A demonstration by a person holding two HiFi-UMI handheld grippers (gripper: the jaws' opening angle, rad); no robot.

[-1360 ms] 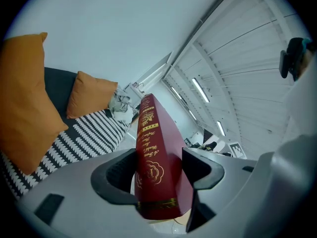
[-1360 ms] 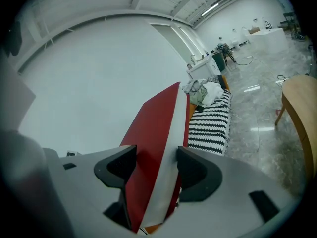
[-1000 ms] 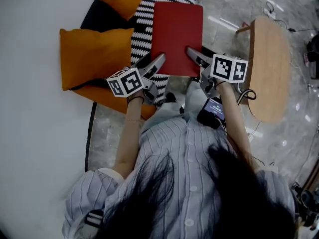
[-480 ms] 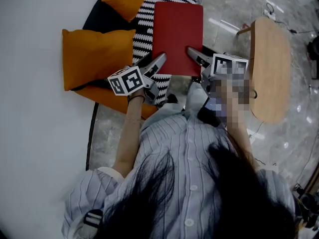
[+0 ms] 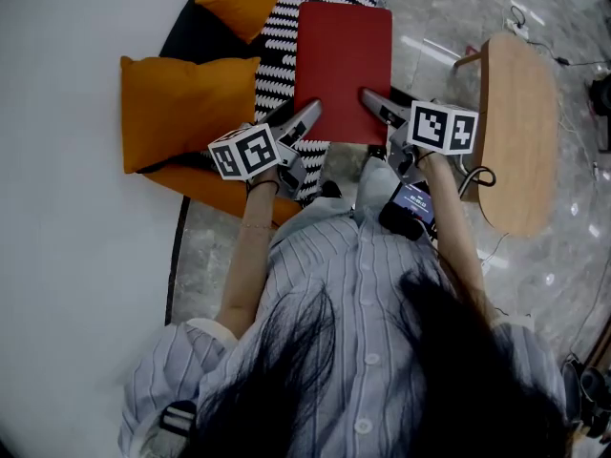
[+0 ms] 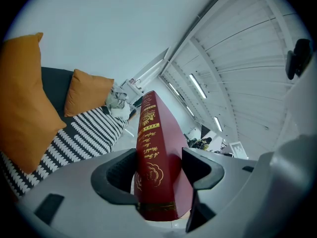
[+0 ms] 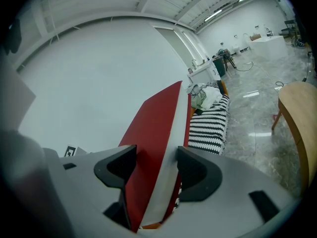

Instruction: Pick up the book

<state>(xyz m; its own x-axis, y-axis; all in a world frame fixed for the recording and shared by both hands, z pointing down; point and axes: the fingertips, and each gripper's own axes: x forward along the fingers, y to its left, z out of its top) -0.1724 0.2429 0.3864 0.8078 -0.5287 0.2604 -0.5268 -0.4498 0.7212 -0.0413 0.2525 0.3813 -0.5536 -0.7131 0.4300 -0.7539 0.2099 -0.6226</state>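
Observation:
A red hardback book is held flat above the striped sofa seat, with a gripper at each near corner. My left gripper is shut on its spine side; in the left gripper view the gold-printed spine of the book stands between the dark pads. My right gripper is shut on the opposite side, where the book's red cover and white page edge fill the gap between the two jaws.
Orange cushions lie left of the book on a black-and-white striped seat. A round wooden side table stands to the right on a glossy marble floor. White wall runs along the left.
Both grippers and the book have shifted very slightly to the right in the head view; the grip looks the same.

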